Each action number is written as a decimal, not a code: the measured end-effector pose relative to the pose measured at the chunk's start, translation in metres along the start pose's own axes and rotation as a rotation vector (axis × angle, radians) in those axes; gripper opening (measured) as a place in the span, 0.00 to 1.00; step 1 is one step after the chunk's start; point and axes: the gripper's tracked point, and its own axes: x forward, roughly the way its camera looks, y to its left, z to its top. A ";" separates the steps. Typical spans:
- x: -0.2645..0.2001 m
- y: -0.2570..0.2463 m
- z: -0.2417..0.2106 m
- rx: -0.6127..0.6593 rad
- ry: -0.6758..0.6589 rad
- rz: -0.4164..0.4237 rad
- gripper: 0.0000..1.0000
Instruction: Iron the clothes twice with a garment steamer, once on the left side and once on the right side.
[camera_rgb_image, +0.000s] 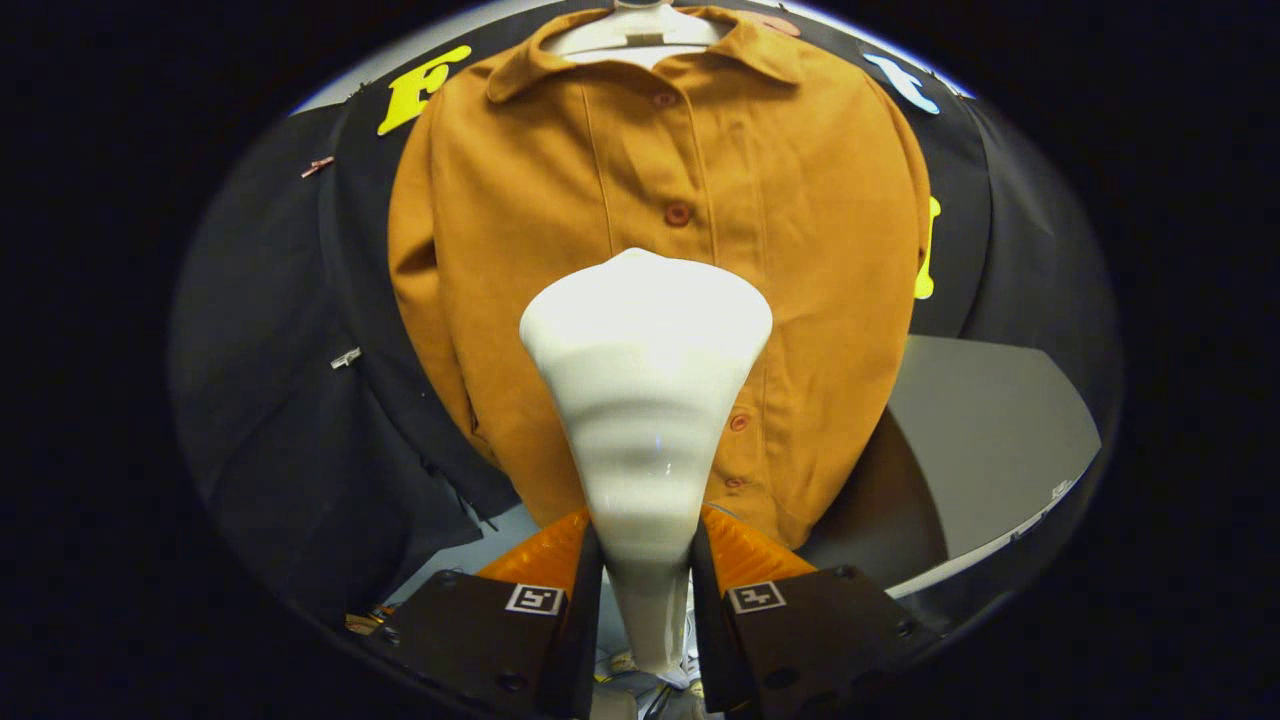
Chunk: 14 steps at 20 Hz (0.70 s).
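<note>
The hand-held gripper (645, 570) was clamped on the garment steamer (645, 400), both fingers pressing against the narrow neck of the white body from either side. From that grip the steamer widened into a broad, rounded head that pointed away from the fingers toward the shirt (660, 250).

The shirt was a mustard-orange, collared one, buttoned down the front with reddish-brown buttons (677, 213) and hung on a white hanger (640, 35) at its neckline. It faced the steamer squarely, against the black cloth wall (290, 400) behind it. The steamer's head covered the lower middle of the shirt, over the button placket, with one button just above the head and two more beside its right edge further down. Whether the head touched the fabric could not be told.

Both sleeves hung straight down at the shirt's sides. To the right of the shirt's hem lay a grey worktop (990, 430). Left of the shirt, two small clips (346, 357) were pinned to the cloth wall.
</note>
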 end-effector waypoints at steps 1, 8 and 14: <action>-0.009 -0.004 0.009 -0.008 -0.033 0.006 0.45; -0.082 -0.021 0.062 -0.061 -0.285 0.043 0.44; -0.133 -0.033 0.095 -0.062 -0.455 0.078 0.44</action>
